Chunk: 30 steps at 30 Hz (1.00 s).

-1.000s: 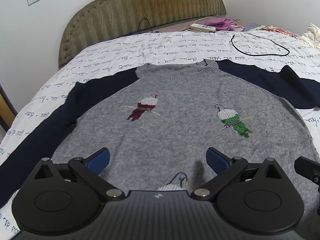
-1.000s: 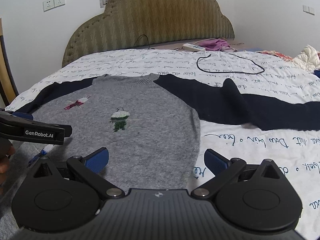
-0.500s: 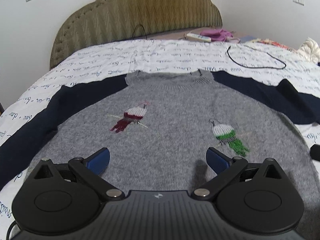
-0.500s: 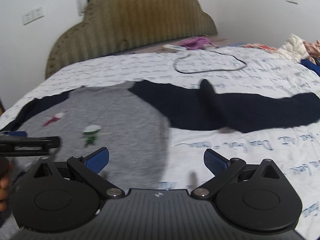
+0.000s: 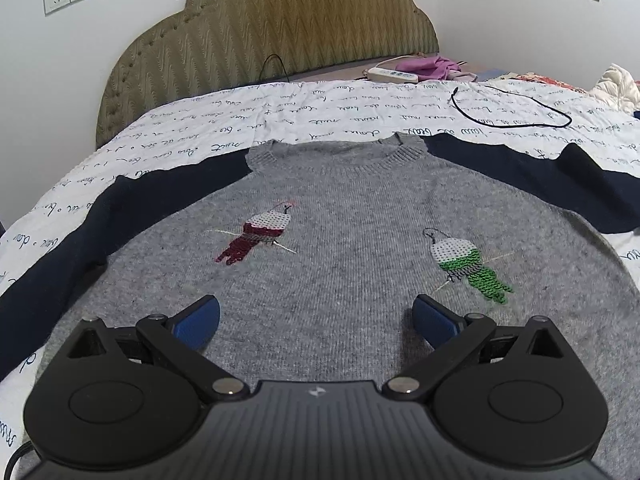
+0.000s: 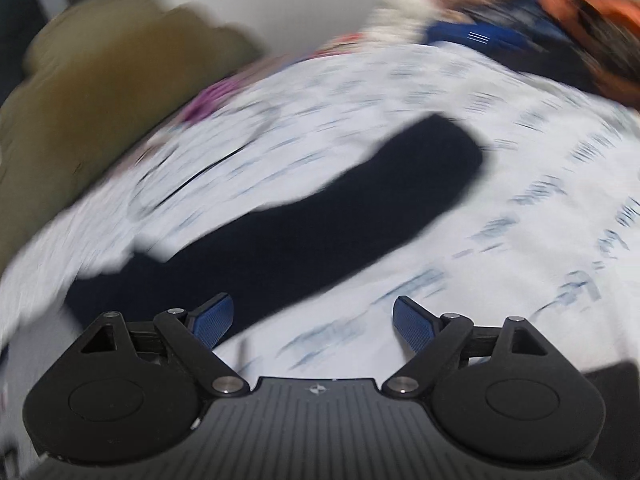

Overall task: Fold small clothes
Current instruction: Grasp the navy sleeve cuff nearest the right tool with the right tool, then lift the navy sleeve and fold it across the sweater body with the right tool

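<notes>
A grey knit sweater [image 5: 340,216] with navy sleeves and two embroidered parrots lies flat, front up, on the bed. Its left sleeve [image 5: 72,240] runs toward the bed's left edge. My left gripper [image 5: 316,316] is open and empty above the sweater's lower body. The right wrist view is motion-blurred. It shows the right navy sleeve [image 6: 320,216] stretched across the sheet, cuff at the upper right. My right gripper [image 6: 312,318] is open and empty just above the sleeve's near part.
The bed has a white sheet with script print [image 5: 320,116] and an olive padded headboard [image 5: 280,28]. A black cable [image 5: 512,116], a white power strip [image 5: 394,76] and purple cloth [image 5: 432,66] lie near the head. A pile of clothes [image 6: 540,24] sits at the right.
My right gripper has swung fast to the right, from the sweater's body to over the right sleeve. My left gripper has drawn back slightly and centred on the sweater.
</notes>
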Each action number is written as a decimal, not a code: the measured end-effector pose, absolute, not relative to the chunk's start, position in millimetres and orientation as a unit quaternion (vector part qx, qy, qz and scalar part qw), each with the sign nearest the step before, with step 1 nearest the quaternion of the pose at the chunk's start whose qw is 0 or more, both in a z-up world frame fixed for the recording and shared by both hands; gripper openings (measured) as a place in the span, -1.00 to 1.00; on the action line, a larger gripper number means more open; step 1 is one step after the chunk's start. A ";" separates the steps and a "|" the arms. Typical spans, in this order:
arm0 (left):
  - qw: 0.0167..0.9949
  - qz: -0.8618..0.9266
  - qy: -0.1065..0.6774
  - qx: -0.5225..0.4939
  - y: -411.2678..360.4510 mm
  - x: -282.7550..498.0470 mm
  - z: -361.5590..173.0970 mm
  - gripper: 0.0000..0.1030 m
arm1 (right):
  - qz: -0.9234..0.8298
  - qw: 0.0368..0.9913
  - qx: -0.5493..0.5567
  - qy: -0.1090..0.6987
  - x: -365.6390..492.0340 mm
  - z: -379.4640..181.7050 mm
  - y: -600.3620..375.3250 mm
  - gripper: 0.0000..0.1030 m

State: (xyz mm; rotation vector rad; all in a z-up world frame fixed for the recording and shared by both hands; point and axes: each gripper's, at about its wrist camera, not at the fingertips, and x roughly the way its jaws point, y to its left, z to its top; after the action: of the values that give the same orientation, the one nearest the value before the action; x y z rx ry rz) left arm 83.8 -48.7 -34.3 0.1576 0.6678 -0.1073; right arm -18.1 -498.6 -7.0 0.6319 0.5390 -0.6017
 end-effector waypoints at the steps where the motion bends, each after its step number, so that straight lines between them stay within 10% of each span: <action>1: 0.940 -0.053 0.329 0.078 -49.2 84.1 -35.1 1.00 | -0.300 0.865 0.319 0.247 -21.2 -11.0 -514.5 0.59; 8: 0.938 -0.049 0.331 0.094 -57.1 84.7 -39.9 1.00 | -0.301 0.833 0.438 0.153 -17.5 -33.0 -592.6 0.54; 15: 0.936 -0.049 0.336 0.096 -57.9 85.4 -34.4 1.00 | -0.330 0.808 0.467 0.141 -5.5 -34.3 -616.5 -0.70; 30: 0.939 -0.035 0.331 0.085 -23.3 89.2 -9.3 1.00 | -0.377 0.901 0.192 0.097 -3.2 73.2 -526.2 -0.75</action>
State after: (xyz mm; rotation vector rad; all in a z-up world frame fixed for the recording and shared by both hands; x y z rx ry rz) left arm 89.2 -23.3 -9.3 0.1742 0.6764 -0.0708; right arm -3.2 -526.2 73.2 0.3964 0.2000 -0.7802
